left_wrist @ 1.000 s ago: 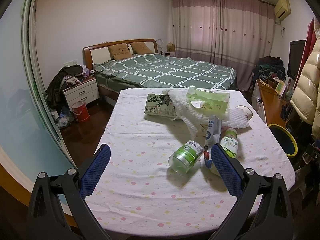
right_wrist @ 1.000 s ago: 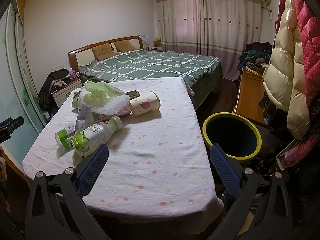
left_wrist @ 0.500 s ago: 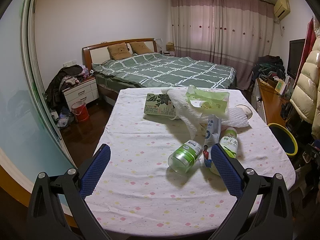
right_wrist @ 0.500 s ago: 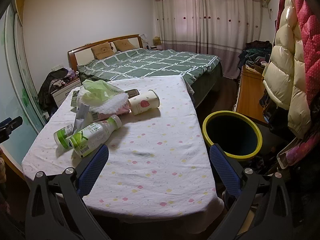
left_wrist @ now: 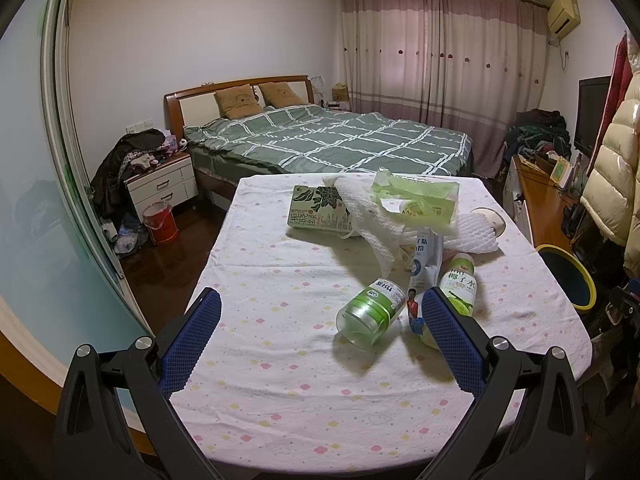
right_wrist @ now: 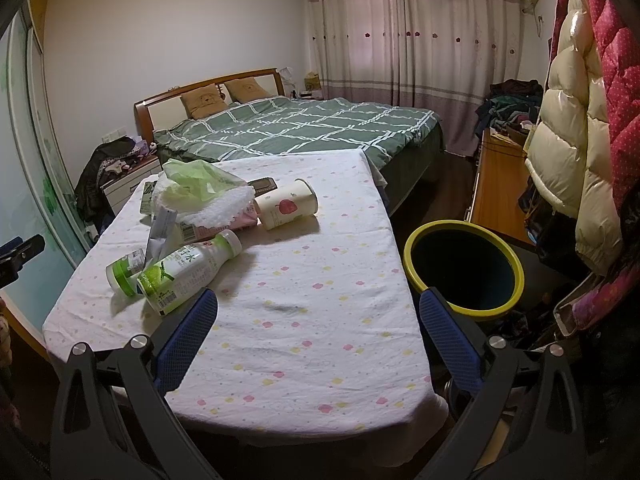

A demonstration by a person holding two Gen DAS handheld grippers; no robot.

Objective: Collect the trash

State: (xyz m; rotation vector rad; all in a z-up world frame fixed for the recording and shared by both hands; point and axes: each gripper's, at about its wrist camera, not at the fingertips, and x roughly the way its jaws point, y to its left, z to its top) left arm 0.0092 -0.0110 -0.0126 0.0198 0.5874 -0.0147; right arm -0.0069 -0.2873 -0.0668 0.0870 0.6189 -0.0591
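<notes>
Both pairs of tongs are held wide apart with nothing between the blue pads, above the near edge of the bench (left_wrist: 280,360), which is covered by a spotted white cloth. The left tongs (left_wrist: 320,328) are pointed at the trash pile, which is seen at about one o'clock in the left wrist view. A clear jar with a green label (left_wrist: 370,314) is laid on its side nearest the tongs, and a white-and-green drink bottle (left_wrist: 460,286) is laid just beside it at three o'clock, with a thin white sachet (left_wrist: 422,268) propped between the two. Further back, a green patterned carton (left_wrist: 318,212) is found at eleven o'clock of the jar, touched by white foam netting (left_wrist: 376,224) with a pale green bag (left_wrist: 416,196) piled on top. In the right wrist view, the right tongs (right_wrist: 318,334) are held over bare cloth; a paper cup (right_wrist: 286,210) is tipped on its side at twelve o'clock, and the yellow-rimmed bin (right_wrist: 464,270) is stood on the floor just beside the bench at two o'clock.
</notes>
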